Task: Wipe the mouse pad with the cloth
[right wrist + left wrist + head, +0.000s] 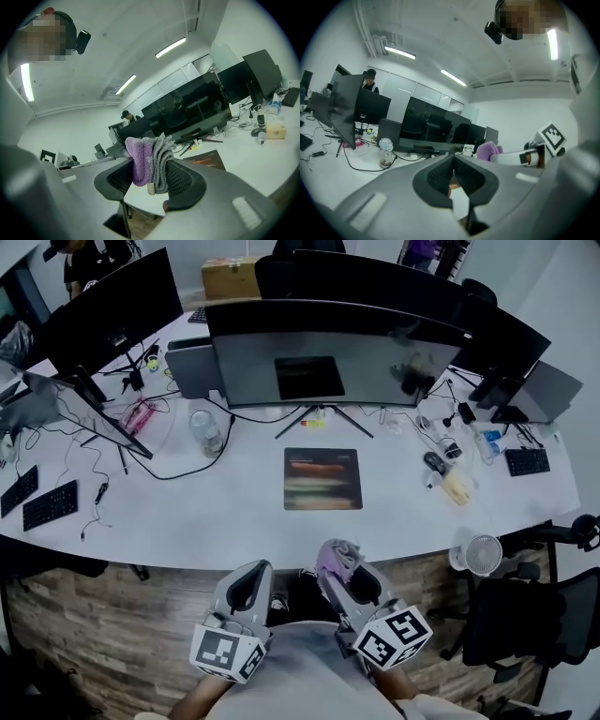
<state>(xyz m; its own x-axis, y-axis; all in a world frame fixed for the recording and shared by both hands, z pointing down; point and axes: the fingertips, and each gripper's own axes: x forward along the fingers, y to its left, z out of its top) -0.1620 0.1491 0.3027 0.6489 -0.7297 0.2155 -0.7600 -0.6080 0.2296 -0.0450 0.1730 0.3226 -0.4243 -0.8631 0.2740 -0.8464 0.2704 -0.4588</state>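
Observation:
A dark mouse pad (322,478) lies flat on the white desk in front of the big monitor; in the right gripper view the mouse pad (206,161) shows past the jaws. My right gripper (339,562) is shut on a folded purple and grey cloth (150,161), held near the desk's front edge, well short of the pad. The cloth (338,557) sticks up from the jaws. My left gripper (249,579) hangs beside it with its jaws closed together and nothing between them; from the left gripper view the cloth (488,150) shows to the right.
A wide curved monitor (328,352) stands behind the pad, a second monitor (112,310) to the left. A clear bottle (205,431), cables, keyboards (49,503), a mouse (434,461) and a yellow box (457,487) lie on the desk. A small fan (481,554) and chair (525,615) sit at right.

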